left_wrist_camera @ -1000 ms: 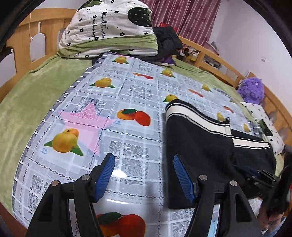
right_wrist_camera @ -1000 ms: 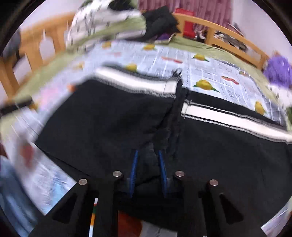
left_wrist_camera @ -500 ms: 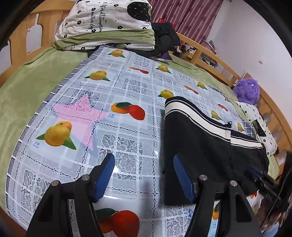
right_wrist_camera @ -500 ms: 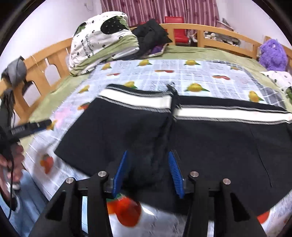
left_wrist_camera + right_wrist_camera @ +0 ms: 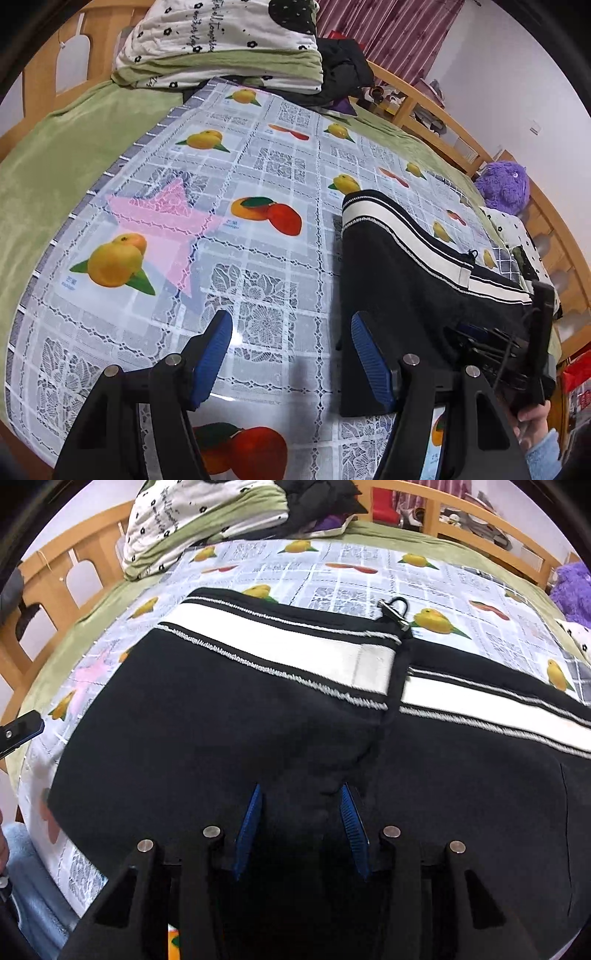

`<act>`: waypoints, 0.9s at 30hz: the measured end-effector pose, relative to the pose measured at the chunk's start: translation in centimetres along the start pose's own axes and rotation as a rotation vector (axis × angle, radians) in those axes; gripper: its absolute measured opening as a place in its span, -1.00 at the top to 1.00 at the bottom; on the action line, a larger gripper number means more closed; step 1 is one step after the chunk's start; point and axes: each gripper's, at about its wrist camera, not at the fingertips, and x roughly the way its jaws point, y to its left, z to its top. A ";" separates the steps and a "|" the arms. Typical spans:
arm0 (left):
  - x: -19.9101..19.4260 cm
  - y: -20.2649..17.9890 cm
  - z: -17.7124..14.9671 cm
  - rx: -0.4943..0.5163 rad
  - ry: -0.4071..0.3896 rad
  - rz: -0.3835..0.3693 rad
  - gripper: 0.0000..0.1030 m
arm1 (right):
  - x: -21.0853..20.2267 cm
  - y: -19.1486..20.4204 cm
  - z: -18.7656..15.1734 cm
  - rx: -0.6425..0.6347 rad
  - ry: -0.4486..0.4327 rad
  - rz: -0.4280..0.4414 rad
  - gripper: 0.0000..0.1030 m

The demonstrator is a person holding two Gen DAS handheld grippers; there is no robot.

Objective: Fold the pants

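Black pants (image 5: 229,731) with a white side stripe lie partly folded on the fruit-print cloth (image 5: 258,166), one layer doubled over toward the left. They also show in the left wrist view (image 5: 399,273). My right gripper (image 5: 299,819) is open, low over the black fabric near its front edge, with a raised fold between its fingers. My left gripper (image 5: 291,350) is open and empty above the cloth, its right finger at the pants' left edge. The right gripper also shows in the left wrist view (image 5: 517,350).
The cloth covers a green bed with wooden rails (image 5: 436,110). A pile of folded bedding (image 5: 221,44) and dark clothes (image 5: 343,70) sits at the far end. A purple plush toy (image 5: 504,188) lies at the right.
My right gripper has opened and let go of the pants fabric, then moved lower and closer over it. My left gripper stayed open and shifted slightly.
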 end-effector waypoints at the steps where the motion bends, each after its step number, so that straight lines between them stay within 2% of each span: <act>1: 0.1 -0.1 -0.1 0.001 0.003 0.001 -0.26 | 0.2 0.0 0.2 0.001 0.003 0.003 0.21; 3: 0.1 -0.2 -0.2 0.010 0.004 0.011 -0.26 | 0.3 -0.5 0.4 0.029 0.008 0.052 0.71; 5: 0.1 -0.4 -0.2 0.018 0.001 0.019 -0.26 | -0.2 -1.6 0.1 0.087 -0.016 0.104 0.82; 10: 0.3 -0.5 -0.3 0.020 0.007 0.022 -0.26 | -4.5 -3.9 -1.1 0.174 -0.155 0.134 0.85; 13: 0.6 -0.9 -0.5 0.034 0.022 0.022 -0.26 | -4.6 -4.7 -2.0 0.193 -0.135 0.124 0.85; 15: 0.7 -1.3 -0.6 0.053 0.023 0.027 -0.26 | -3.4 -4.7 -2.5 0.206 -0.082 0.109 0.79; 17: 0.6 -1.7 -0.8 0.073 0.014 0.040 -0.26 | -3.2 -4.6 -2.8 0.205 -0.081 0.092 0.71; 19: 0.6 -1.9 -0.9 0.091 0.005 0.054 -0.26 | -4.1 -4.8 -3.2 0.227 -0.089 0.096 0.49; 21: 0.7 -2.0 -0.9 0.100 0.007 0.059 -0.26 | -4.7 -5.4 -3.5 0.263 -0.112 0.137 0.01; 23: 0.8 -2.0 -1.0 0.102 0.011 0.054 -0.26 | -4.1 -5.8 -3.3 0.298 -0.113 0.172 -0.15; 26: 0.8 -2.1 -1.0 0.106 0.005 0.057 -0.26 | -0.8 -6.1 -2.3 0.356 -0.037 0.217 -0.17; 27: 0.8 -2.2 -1.0 0.107 0.001 0.059 -0.26 | -0.4 -5.7 -2.0 0.351 -0.065 0.197 -0.16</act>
